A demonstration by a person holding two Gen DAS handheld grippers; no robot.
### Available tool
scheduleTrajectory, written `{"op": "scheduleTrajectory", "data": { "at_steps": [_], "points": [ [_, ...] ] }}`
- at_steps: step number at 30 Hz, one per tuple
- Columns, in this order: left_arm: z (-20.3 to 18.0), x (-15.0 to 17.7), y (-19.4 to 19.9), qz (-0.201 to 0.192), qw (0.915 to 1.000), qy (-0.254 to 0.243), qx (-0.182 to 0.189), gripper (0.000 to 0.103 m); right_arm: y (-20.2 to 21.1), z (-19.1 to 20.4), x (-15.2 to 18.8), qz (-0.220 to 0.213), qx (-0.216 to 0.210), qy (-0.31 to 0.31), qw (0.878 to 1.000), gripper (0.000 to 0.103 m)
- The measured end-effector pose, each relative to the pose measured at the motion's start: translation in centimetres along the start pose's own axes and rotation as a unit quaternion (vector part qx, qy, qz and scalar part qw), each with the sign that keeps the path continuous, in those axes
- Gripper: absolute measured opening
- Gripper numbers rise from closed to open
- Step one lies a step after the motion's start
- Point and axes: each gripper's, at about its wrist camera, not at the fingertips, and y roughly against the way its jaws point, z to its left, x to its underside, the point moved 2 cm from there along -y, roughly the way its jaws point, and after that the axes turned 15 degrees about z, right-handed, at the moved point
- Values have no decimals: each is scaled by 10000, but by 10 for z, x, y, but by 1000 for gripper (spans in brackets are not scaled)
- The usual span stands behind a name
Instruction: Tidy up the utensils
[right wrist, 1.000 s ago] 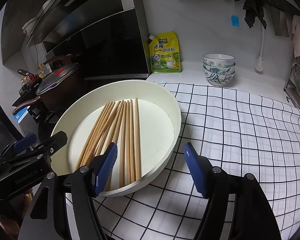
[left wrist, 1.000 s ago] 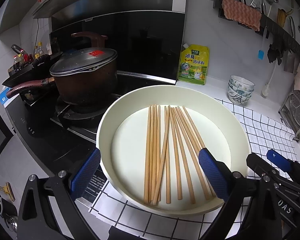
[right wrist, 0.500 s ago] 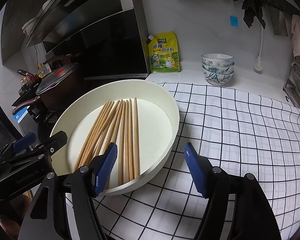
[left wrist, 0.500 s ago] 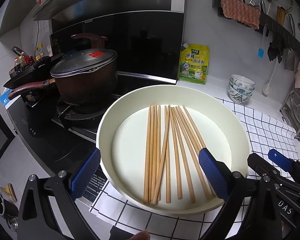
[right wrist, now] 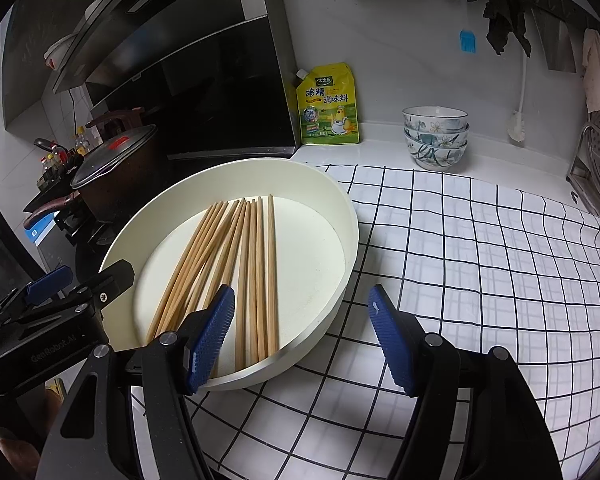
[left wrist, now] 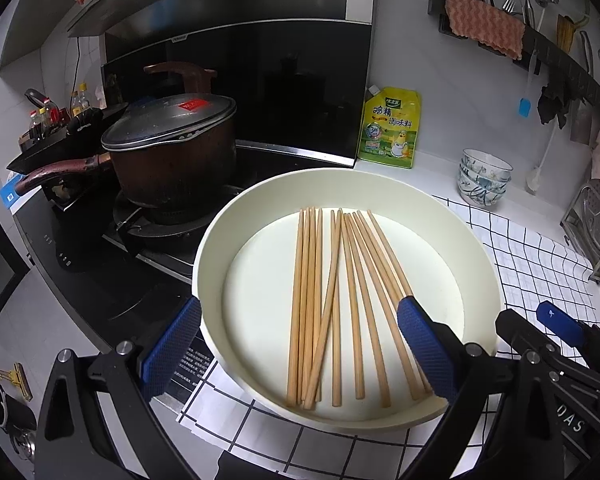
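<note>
Several wooden chopsticks (left wrist: 306, 300) lie side by side, some crossing, in a round white tray (left wrist: 208, 256) at the counter's left end beside the stove. My left gripper (left wrist: 298, 344) is open, its blue pads spread either side of the tray's near rim, with nothing between them. In the right wrist view the chopsticks (right wrist: 256, 272) and tray (right wrist: 352, 224) sit to the left. My right gripper (right wrist: 302, 338) is open over the tray's near right rim and the checked cloth, holding nothing. Each gripper shows at the edge of the other's view.
A lidded brown pot (left wrist: 172, 152) stands on the stove left of the tray. A yellow seasoning pouch (left wrist: 390, 128) and stacked bowls (right wrist: 436, 136) stand by the back wall. A black-and-white checked cloth (right wrist: 480, 260) covers the counter to the right. A metal rack (left wrist: 596, 224) stands at far right.
</note>
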Motion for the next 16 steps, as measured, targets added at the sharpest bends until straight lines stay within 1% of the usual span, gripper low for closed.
{"op": "scheduleTrajectory", "data": {
  "at_steps": [16],
  "points": [
    [0, 0, 0, 1, 10000, -10, -30, 97, 1, -2, 0, -15, 1, -17, 10000, 66]
  ]
}}
